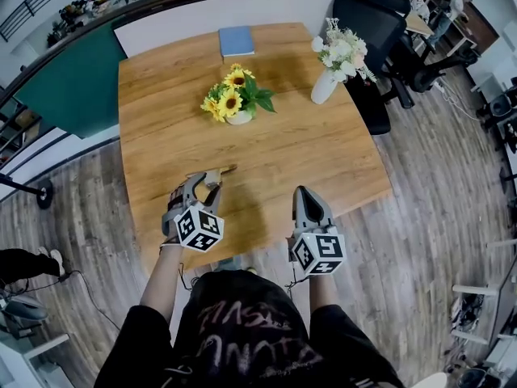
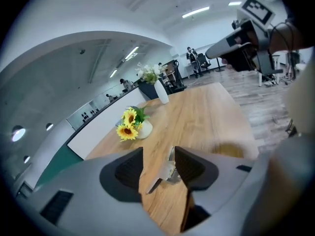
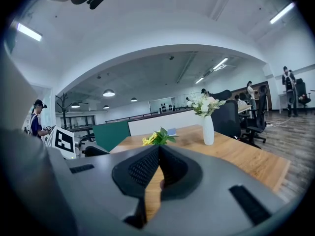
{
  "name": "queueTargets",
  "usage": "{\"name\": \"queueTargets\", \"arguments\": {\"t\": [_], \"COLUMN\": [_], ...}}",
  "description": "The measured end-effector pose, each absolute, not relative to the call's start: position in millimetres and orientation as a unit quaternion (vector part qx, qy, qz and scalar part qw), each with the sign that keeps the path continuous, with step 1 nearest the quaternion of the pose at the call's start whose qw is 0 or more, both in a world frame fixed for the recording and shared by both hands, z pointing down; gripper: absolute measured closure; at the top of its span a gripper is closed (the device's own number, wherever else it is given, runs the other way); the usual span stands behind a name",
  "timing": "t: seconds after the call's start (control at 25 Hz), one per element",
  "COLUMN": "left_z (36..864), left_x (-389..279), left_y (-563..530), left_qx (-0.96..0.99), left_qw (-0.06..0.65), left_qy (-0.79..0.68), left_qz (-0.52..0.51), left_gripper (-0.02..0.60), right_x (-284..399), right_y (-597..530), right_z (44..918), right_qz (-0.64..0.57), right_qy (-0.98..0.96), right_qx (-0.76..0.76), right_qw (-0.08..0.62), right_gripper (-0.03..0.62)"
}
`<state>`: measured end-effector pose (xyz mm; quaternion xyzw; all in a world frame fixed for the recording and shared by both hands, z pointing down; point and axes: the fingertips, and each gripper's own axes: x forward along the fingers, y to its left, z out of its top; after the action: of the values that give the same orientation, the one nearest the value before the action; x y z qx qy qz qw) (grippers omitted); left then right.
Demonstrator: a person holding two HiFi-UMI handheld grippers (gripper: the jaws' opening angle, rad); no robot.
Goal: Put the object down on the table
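A thin metal tool with a brownish handle [image 1: 223, 170] lies across the tips of my left gripper [image 1: 208, 181], low over the near part of the wooden table [image 1: 283, 160]. In the left gripper view, the tool's metal blade [image 2: 166, 170] leans against the right-hand pad, and bare wood shows between it and the other pad. There my left gripper [image 2: 158, 152] is open. My right gripper [image 1: 304, 191] hovers over the table's near edge with its jaws together. The right gripper view shows this gripper [image 3: 158, 149] shut with nothing between the pads.
A small pot of sunflowers [image 1: 234, 103] stands mid-table. A white vase of pale flowers [image 1: 327, 83] is at the far right, and a blue book [image 1: 236, 41] lies at the far edge. A black office chair [image 1: 367, 23] stands beyond the right corner.
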<state>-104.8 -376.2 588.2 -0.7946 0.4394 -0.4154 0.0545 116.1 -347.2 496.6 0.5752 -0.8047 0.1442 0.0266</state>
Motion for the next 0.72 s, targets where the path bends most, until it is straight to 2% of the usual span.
{"name": "queueTargets", "arguments": {"t": [0.16,0.56,0.72], "left_z": [561.7,498.1,482.0], "left_x": [-102.7,-120.8,-124.9], "left_y": [-363.8,-325.6,-310.6], "left_qx": [-0.795,-0.801,-0.801], "left_qw": [0.056,-0.017,-0.017], "left_qy": [0.469,0.54,0.551], "left_qz": [-0.381,-0.257,-0.235], "left_gripper": [0.388,0.523,0.551], "right_x": [114.6,108.6,108.6], "right_y": [-335.9,-303.0,-291.4], "right_z": [490.2,469.8,463.5], "right_qz": [0.138,0.124,0.117], "right_qy": [-0.809,-0.819,-0.82], "right_qx": [0.571,0.56,0.56], "right_qw": [0.018,-0.004,-0.01], "right_gripper": [0.589,0.589,0.589]}}
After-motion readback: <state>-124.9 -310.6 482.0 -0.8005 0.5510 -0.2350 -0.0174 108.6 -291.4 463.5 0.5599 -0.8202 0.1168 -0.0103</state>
